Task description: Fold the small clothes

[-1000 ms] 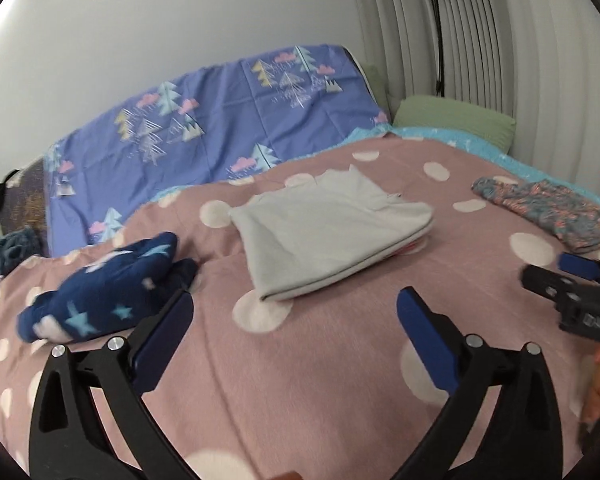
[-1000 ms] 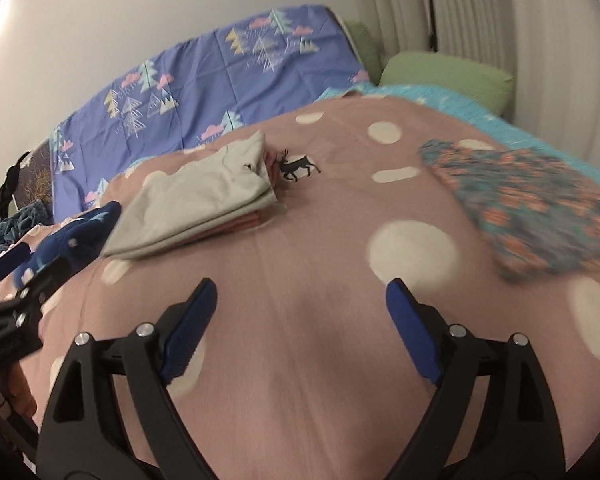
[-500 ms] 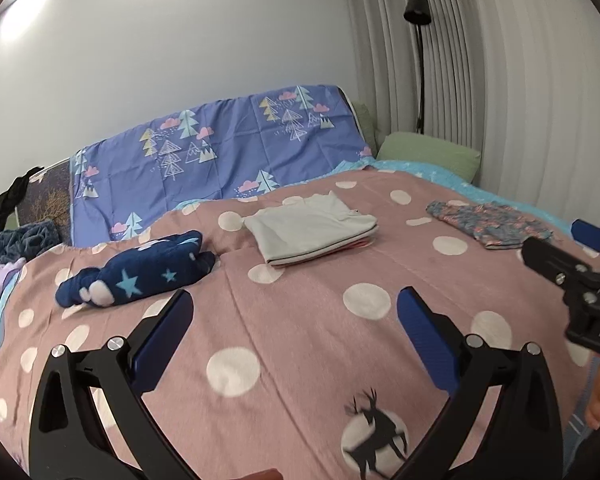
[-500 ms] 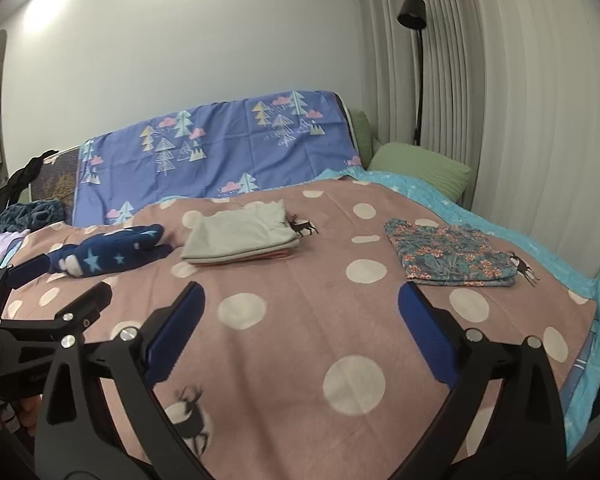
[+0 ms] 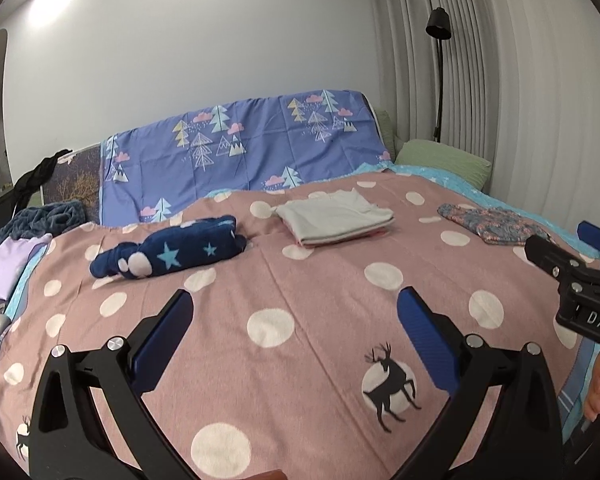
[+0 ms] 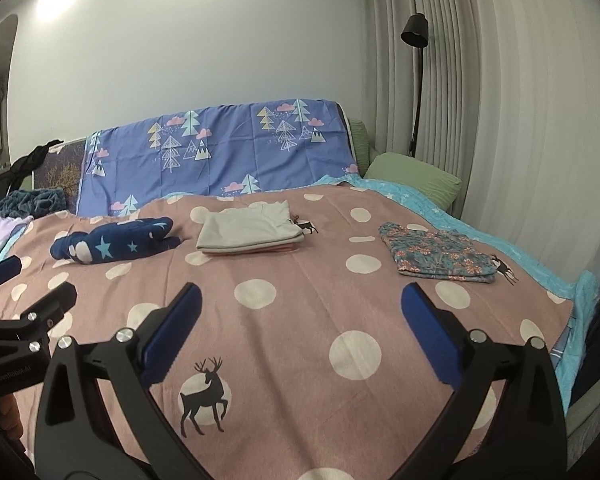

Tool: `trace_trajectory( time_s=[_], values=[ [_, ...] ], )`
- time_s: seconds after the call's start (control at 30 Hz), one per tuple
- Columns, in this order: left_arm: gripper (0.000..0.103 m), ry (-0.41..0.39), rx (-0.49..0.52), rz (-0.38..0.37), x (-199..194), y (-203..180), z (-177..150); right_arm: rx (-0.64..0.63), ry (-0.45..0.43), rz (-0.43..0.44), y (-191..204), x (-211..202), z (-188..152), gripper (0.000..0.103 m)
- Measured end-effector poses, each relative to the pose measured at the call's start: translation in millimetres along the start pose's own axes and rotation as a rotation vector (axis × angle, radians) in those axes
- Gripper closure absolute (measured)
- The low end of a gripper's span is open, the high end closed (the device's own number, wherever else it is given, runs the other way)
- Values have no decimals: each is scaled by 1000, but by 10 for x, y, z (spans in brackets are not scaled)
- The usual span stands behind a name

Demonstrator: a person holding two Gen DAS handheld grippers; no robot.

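A folded grey-white garment point(image 5: 336, 218) lies on a small pile at the middle back of the pink dotted bedspread point(image 5: 300, 280); it shows in the right wrist view too point(image 6: 246, 230). A crumpled navy star-print garment point(image 5: 168, 252) lies to its left, also in the right wrist view point(image 6: 114, 244). A folded floral garment point(image 6: 440, 258) lies at the right, also in the left wrist view point(image 5: 496, 226). My left gripper point(image 5: 294, 320) and right gripper point(image 6: 300, 318) are both open and empty, held back above the near part of the bed, well apart from the clothes.
A blue tree-print sheet point(image 5: 240, 152) hangs over the headboard. A green pillow point(image 6: 414, 178) and a floor lamp point(image 6: 416, 80) stand by the curtains at the right. More clothes point(image 5: 16, 264) lie at the bed's left edge.
Both grippers have pulled back and up from the folded grey-white pile; the view has widened from the bedspread close-up to the whole bed. Both stayed open.
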State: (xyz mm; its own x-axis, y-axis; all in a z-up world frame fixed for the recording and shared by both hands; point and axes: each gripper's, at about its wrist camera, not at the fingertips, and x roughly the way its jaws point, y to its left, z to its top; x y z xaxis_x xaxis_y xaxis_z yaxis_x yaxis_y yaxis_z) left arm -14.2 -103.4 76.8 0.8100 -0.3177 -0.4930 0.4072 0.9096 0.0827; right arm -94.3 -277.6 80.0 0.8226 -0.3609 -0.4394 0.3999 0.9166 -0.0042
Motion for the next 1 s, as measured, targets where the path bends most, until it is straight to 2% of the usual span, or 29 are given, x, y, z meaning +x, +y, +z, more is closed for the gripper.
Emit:
trace_trajectory(
  time_s=[0.33,1.0],
  values=[
    [1,46,-31,-34,-11,82,-179,-22,37,-5,135,-30,-80,2],
    [1,93,-47,-5,81,224,-318,-60,74,8,326,101,-155,2]
  ],
)
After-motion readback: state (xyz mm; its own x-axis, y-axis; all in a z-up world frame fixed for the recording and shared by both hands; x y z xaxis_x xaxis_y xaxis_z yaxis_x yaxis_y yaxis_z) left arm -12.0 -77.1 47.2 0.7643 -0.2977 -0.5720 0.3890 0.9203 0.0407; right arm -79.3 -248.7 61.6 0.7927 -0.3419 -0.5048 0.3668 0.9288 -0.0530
